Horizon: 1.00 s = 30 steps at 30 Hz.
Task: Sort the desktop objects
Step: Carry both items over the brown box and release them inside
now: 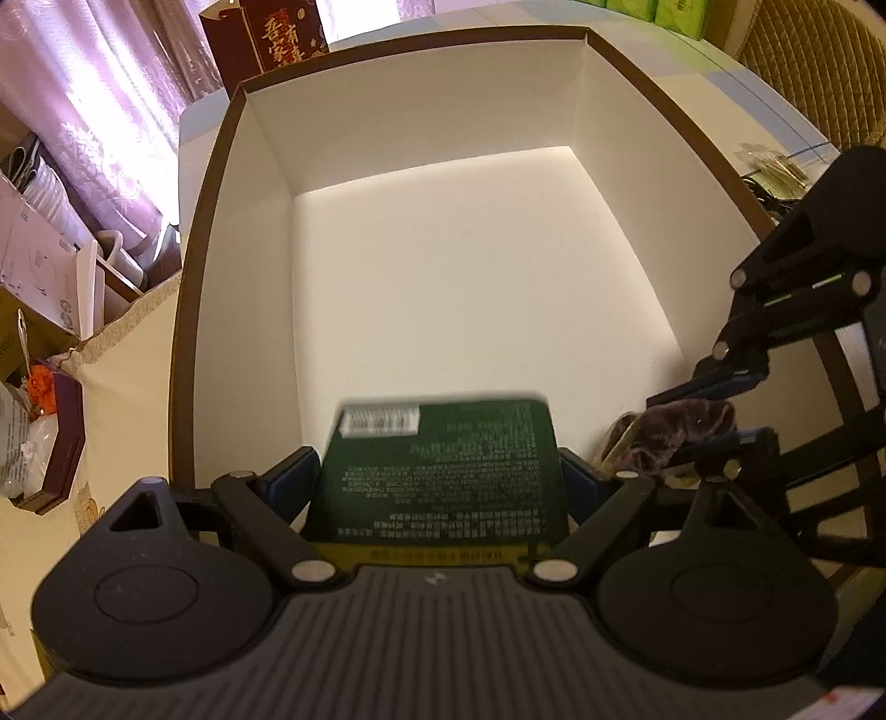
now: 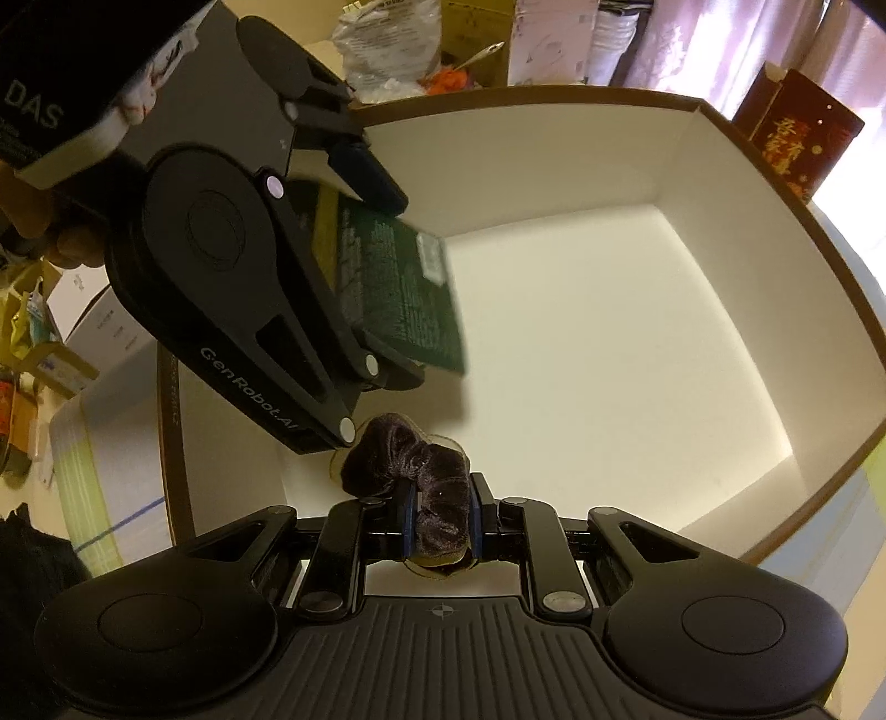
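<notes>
A large open box with a brown rim and white inside fills both views, its floor bare. My left gripper is shut on a dark green packet with small white print, held above the box's near side; the same packet shows at the upper left of the right wrist view. My right gripper is shut on a dark purple velvet scrunchie, which hangs over the box's near edge. That scrunchie and the right gripper appear to the right of the green packet.
A dark red gift bag with gold characters stands behind the box. Purple curtains hang at the left. Cartons and clutter lie left of the table. Green packs and a wicker chair are at the far right.
</notes>
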{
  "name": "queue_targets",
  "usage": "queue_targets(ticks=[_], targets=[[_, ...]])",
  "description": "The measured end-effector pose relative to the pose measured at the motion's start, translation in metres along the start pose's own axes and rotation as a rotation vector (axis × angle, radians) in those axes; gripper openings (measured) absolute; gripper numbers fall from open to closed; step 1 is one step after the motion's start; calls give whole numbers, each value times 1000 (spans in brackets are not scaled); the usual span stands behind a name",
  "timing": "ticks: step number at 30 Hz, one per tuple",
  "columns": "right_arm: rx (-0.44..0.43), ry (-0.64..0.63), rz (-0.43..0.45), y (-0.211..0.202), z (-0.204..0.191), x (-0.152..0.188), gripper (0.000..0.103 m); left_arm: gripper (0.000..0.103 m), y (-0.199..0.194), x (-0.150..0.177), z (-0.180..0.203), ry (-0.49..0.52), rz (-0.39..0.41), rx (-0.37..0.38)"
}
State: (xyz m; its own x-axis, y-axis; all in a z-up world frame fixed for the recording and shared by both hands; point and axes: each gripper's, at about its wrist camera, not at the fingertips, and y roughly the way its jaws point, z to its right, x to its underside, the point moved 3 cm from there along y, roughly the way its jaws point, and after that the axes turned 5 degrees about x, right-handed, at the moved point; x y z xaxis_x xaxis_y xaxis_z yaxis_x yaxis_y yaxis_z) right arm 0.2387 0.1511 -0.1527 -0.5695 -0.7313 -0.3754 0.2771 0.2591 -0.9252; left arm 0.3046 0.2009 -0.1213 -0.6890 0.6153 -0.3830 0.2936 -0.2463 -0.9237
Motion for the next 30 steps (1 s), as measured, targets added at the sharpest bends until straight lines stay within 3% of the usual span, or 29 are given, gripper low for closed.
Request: queue_targets(ticks=[3, 5, 7, 11, 19, 30], targets=[[-10, 2, -2, 2, 4, 2, 19, 87, 0, 1, 2, 14, -1, 5], [-3, 2, 8, 2, 7, 4, 37, 87, 1, 0, 2, 22, -4, -1], [4, -8, 30, -1, 8, 5, 68, 88, 0, 0, 2, 23, -8, -3], [7, 5, 50, -4, 13, 6, 72, 89, -2, 1, 0, 5, -13, 11], [18, 13, 80, -11, 15, 6, 89, 94, -9, 8, 5, -14, -19, 7], [32, 75, 172, -49, -2, 12, 98, 97, -46, 13, 10, -92, 47, 6]])
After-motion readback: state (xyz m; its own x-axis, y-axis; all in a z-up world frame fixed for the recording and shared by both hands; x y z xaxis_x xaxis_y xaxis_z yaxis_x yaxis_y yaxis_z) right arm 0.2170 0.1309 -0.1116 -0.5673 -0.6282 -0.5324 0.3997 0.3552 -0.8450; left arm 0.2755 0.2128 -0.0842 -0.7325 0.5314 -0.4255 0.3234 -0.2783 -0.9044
